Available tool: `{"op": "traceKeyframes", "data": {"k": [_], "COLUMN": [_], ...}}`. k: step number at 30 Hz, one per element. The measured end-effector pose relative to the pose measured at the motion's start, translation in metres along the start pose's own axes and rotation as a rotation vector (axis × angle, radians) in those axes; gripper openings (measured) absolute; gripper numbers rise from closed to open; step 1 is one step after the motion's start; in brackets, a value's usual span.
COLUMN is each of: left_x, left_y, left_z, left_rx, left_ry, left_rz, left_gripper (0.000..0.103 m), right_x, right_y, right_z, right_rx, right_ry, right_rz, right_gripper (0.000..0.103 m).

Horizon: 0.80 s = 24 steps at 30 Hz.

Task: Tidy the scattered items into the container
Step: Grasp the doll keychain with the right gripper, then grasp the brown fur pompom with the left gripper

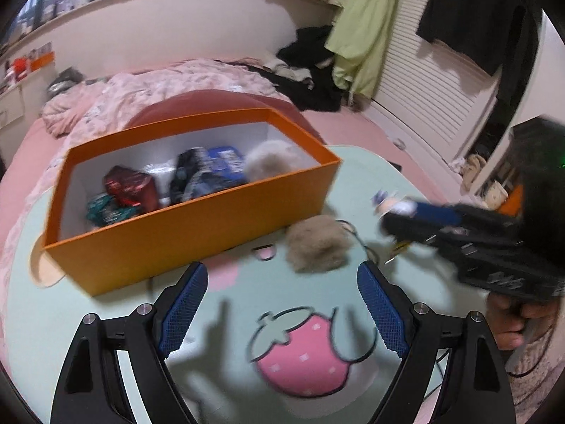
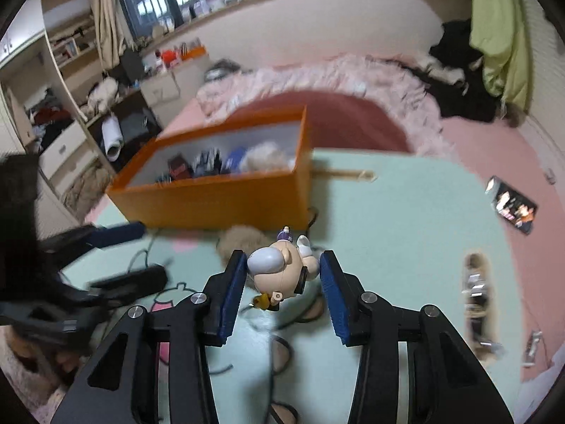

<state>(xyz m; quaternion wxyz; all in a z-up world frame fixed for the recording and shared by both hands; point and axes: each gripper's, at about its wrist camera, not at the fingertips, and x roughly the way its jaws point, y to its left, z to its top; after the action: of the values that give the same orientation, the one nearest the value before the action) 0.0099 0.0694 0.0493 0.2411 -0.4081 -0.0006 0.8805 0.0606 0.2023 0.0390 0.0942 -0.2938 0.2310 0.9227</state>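
Your orange cardboard box (image 1: 197, 226), centre-left of frame, already holds several packets and one fluffy ball. Your left tongs (image 1: 282, 282) stand spread and empty below a beige fluffy pompom (image 1: 317, 245). Your right tongs (image 2: 282, 265) bracket a big-headed figurine (image 2: 279, 272); grip unconfirmed.

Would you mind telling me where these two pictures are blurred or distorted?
Left wrist view: the orange box, the fluffy ball and the right gripper are smeared, while the left gripper is crisp and throws a soft shadow. Right wrist view: the box and room blur, the toy figure stays sharp. Fisheye bends both rims.
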Motion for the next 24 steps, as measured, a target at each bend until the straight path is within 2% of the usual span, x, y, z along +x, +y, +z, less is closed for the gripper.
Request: {"op": "traceKeyframes", "data": {"k": [2, 5, 8, 10, 12, 13, 15, 16, 19, 24], "left_x": [0.011, 0.029, 0.048, 0.061, 0.072, 0.076, 0.073, 0.069, 0.049, 0.001], "left_y": [-0.012, -0.025, -0.032, -0.036, -0.036, -0.035, -0.038, -0.038, -0.029, -0.014], "left_z": [0.005, 0.014, 0.022, 0.027, 0.028, 0.026, 0.023, 0.021, 0.013, 0.0], "left_rx": [0.029, 0.05, 0.048, 0.058, 0.061, 0.061, 0.108, 0.125, 0.096, 0.055], "left_ry": [0.024, 0.06, 0.099, 0.114, 0.131, 0.15, 0.135, 0.134, 0.108, -0.007], "left_rz": [-0.016, -0.001, 0.016, 0.058, 0.086, 0.092, 0.133, 0.132, 0.049, 0.001], "left_gripper": [0.086, 0.087, 0.087, 0.086, 0.081, 0.068, 0.041, 0.042, 0.042, 0.042], "right_x": [-0.016, -0.03, -0.038, -0.039, -0.038, -0.037, -0.034, -0.032, -0.026, -0.014], "right_y": [-0.003, -0.009, -0.011, -0.011, -0.011, -0.01, -0.008, -0.007, -0.003, 0.008], "right_z": [0.002, 0.004, 0.008, 0.011, 0.011, 0.01, 0.009, 0.008, 0.004, -0.001], "right_rx": [0.001, 0.031, 0.047, 0.044, 0.045, 0.044, 0.037, 0.035, 0.028, -0.002], "right_ry": [-0.029, -0.041, -0.08, -0.09, -0.089, -0.088, -0.082, -0.076, -0.06, -0.027], "right_rz": [0.003, 0.066, 0.035, 0.024, 0.04, 0.043, 0.048, 0.051, 0.057, 0.04], "right_gripper": [0.044, 0.044, 0.044, 0.044, 0.044, 0.044, 0.044, 0.044, 0.044, 0.044]}}
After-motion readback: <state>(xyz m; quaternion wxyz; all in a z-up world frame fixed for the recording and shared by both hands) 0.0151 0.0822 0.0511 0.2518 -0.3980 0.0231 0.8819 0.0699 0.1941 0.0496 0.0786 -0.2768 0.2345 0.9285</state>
